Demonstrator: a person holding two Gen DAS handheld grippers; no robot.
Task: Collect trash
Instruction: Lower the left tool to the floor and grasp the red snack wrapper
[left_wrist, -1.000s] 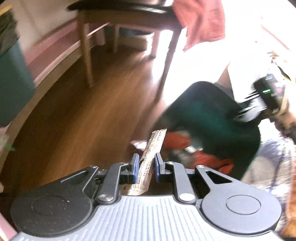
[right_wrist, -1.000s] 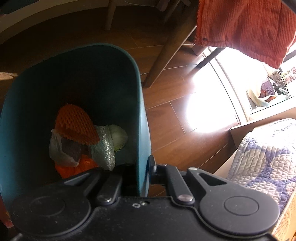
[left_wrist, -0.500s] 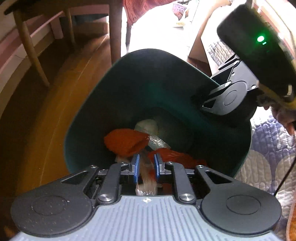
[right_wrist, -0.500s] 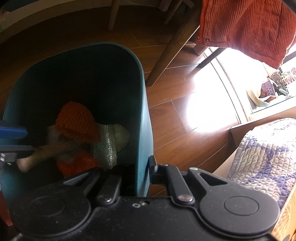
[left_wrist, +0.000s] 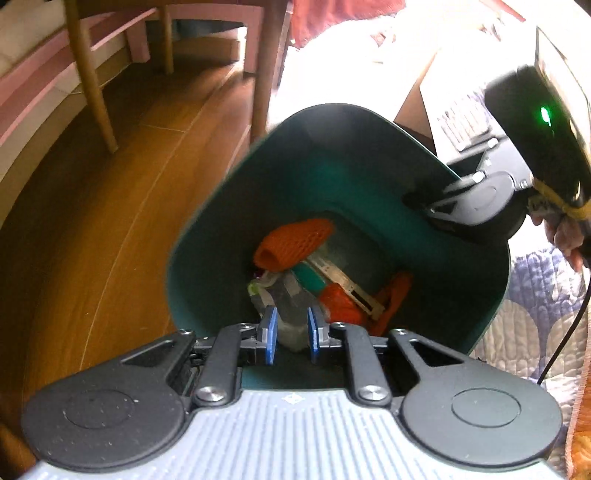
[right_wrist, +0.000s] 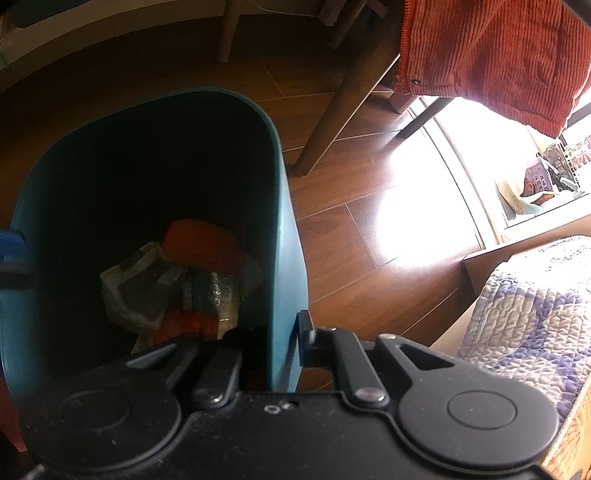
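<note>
A teal bin (left_wrist: 369, 177) stands on the wooden floor with trash inside: an orange foam net (left_wrist: 295, 243), a silver and teal packet (left_wrist: 332, 277) and a greyish plastic bag (right_wrist: 136, 291). My left gripper (left_wrist: 292, 334) points down into the bin's mouth. Its blue pads stand a little apart with a pale crumpled wrapper (left_wrist: 291, 332) between them, hard to tell from the bag below. My right gripper (right_wrist: 280, 343) is shut on the bin (right_wrist: 288, 258), one finger outside the wall and one inside. In the left wrist view that right gripper (left_wrist: 417, 199) clamps the far right rim.
Wooden chair legs (left_wrist: 92, 85) stand on the floor behind the bin. An orange corduroy garment (right_wrist: 491, 55) hangs over a dark table leg (right_wrist: 343, 107). A quilted blanket (right_wrist: 535, 306) lies right of the bin. A person's hand (left_wrist: 565, 236) holds the right gripper.
My left gripper has swung from over the floor to above the bin and sunk into its mouth with the wrapper. The right gripper has stayed clamped on the bin's wall.
</note>
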